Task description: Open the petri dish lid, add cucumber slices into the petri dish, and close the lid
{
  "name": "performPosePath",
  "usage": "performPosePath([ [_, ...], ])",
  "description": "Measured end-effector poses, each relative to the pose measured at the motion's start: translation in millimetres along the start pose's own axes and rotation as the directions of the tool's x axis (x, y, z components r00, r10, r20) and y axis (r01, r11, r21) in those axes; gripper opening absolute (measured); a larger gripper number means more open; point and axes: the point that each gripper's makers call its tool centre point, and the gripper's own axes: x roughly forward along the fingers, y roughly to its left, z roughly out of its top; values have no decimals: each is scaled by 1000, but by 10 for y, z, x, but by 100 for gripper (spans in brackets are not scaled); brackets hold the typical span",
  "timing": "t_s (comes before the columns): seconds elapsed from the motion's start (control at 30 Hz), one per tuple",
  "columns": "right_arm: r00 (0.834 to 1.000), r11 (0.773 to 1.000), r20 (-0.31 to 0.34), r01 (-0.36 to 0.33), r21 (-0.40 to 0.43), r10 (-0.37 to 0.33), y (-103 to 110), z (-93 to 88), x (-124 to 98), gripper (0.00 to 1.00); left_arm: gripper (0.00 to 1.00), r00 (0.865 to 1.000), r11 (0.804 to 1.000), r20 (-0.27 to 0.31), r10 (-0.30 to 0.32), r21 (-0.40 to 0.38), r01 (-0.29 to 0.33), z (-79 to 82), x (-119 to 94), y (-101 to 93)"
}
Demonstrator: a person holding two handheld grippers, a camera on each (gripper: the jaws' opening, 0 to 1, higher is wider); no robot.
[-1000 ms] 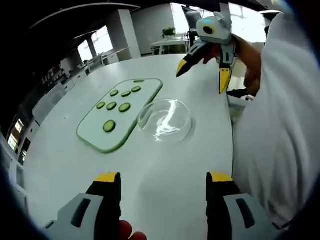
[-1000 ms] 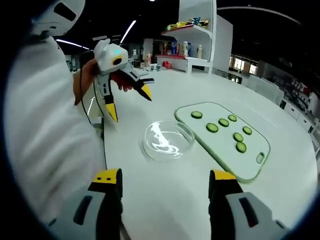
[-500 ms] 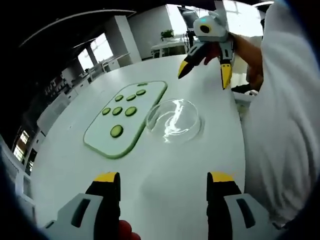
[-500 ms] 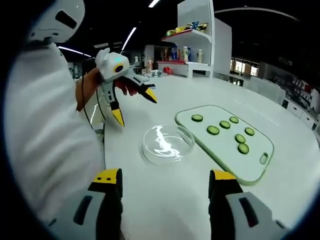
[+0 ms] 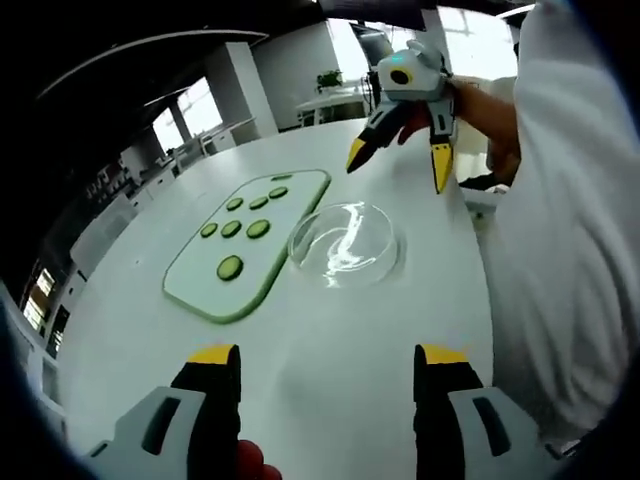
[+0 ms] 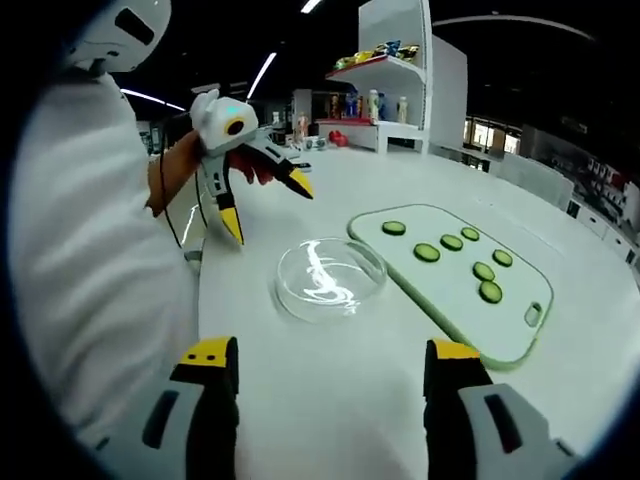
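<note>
Hovering above the white table [image 5: 330, 340], the left gripper [image 5: 325, 385] and the right gripper [image 6: 330, 390] both have their jaws spread wide and hold nothing. The clear petri dish [image 5: 343, 243] sits lid on, just beside the green cutting board [image 5: 240, 245], which carries the cucumber slices [image 5: 230, 267]. A white sleeve [image 5: 560, 230] fills the side.
</note>
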Motion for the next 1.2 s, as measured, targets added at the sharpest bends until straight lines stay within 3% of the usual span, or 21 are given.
performPosePath([
  [0.37,1000,1000,-1,-21,-9,21,27,-50,24,77,73,998,997,55,-42,71,38,33,46,-63],
  [0.53,998,999,49,-39,21,37,19,23,16,77,73,993,996,98,-65,67,58,73,64,-88],
  [0.73,997,999,72,-40,-26,42,30,23,43,77,73,988,997,136,-72,33,68,69,90,-63],
  [0.9,996,998,69,-57,-37,60,69,-9,73,78,74,984,997,155,-83,18,81,57,120,-77],
  [1.03,996,997,67,-57,-46,60,66,-15,84,79,76,971,992,202,-124,33,120,90,131,-161],
  [1.2,997,997,59,-55,-58,59,60,-44,113,79,76,966,991,223,-135,20,134,102,158,-174],
])
